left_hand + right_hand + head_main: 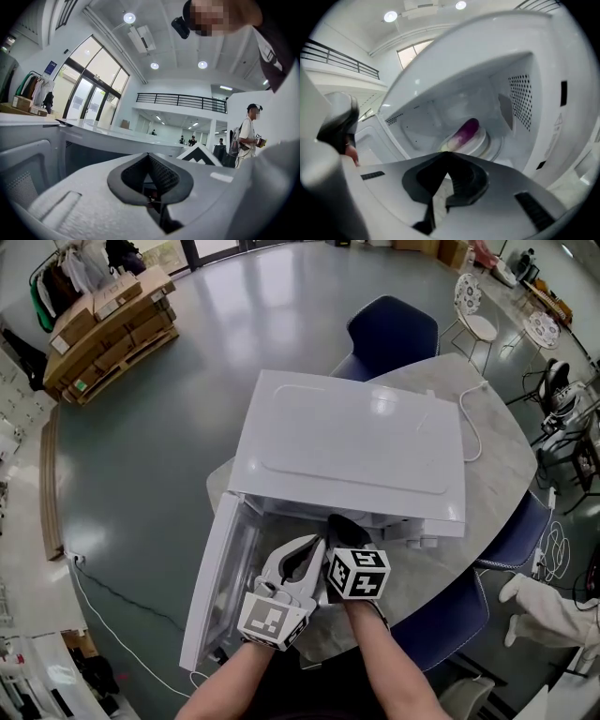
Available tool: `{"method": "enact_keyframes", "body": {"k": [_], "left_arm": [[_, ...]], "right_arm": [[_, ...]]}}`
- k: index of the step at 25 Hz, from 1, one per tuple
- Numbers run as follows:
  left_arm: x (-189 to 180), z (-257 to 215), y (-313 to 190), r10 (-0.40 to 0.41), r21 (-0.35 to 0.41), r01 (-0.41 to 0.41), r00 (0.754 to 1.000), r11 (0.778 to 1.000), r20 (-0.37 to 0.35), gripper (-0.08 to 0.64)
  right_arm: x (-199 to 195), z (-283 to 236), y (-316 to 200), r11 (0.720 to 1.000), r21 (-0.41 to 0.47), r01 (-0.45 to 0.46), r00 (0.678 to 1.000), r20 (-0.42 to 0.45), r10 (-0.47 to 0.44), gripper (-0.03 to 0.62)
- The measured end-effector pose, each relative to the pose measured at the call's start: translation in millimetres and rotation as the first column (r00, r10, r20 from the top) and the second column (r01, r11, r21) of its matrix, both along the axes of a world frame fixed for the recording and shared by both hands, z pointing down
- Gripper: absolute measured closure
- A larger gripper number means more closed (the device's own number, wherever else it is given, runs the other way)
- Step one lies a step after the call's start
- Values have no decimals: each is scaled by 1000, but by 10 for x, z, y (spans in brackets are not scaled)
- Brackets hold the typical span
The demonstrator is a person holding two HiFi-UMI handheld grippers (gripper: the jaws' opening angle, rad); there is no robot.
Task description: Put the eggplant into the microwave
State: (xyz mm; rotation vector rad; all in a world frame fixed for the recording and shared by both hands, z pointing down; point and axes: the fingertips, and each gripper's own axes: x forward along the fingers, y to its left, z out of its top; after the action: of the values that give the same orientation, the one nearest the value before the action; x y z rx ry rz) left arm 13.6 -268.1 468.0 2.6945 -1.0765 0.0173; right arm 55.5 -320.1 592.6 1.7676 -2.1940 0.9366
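Facing microwave (536, 89), right gripper (448, 156) closed, empty; eggplant (465, 132) inside.

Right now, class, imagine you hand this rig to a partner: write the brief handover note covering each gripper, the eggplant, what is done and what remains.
Left gripper: shut, empty, beside the open door.
Right gripper: shut, empty, at the mouth of the microwave.
Eggplant: lying on the turntable plate inside, free of both grippers.
Done: the eggplant is in.
Left: probably only to pull both grippers clear; the door stands open.
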Motion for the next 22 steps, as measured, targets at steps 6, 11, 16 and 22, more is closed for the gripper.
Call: {"method": "enact_keyframes", "body": {"k": [6,11,16,22], "left_arm": [[40,-232,185,0,-5,0,1000,1000,2,554],[47,-537,370,3,8,-3,1000,1000,-5,554],[38,-890,559,-3,42,3,1000,999,-8,552],[100,-1303,775,-14,91,16,1000,996,-19,552]], "right_arm": [[-43,-540,334,994,66,83,996,-13,-83,590],[7,-1094,547,985,137,107,994,-14,-107,591],[32,-1531,758,972,192,132,991,-33,-129,592],[100,-2119,963,938,300,172,985,-77,-156,592]]}}
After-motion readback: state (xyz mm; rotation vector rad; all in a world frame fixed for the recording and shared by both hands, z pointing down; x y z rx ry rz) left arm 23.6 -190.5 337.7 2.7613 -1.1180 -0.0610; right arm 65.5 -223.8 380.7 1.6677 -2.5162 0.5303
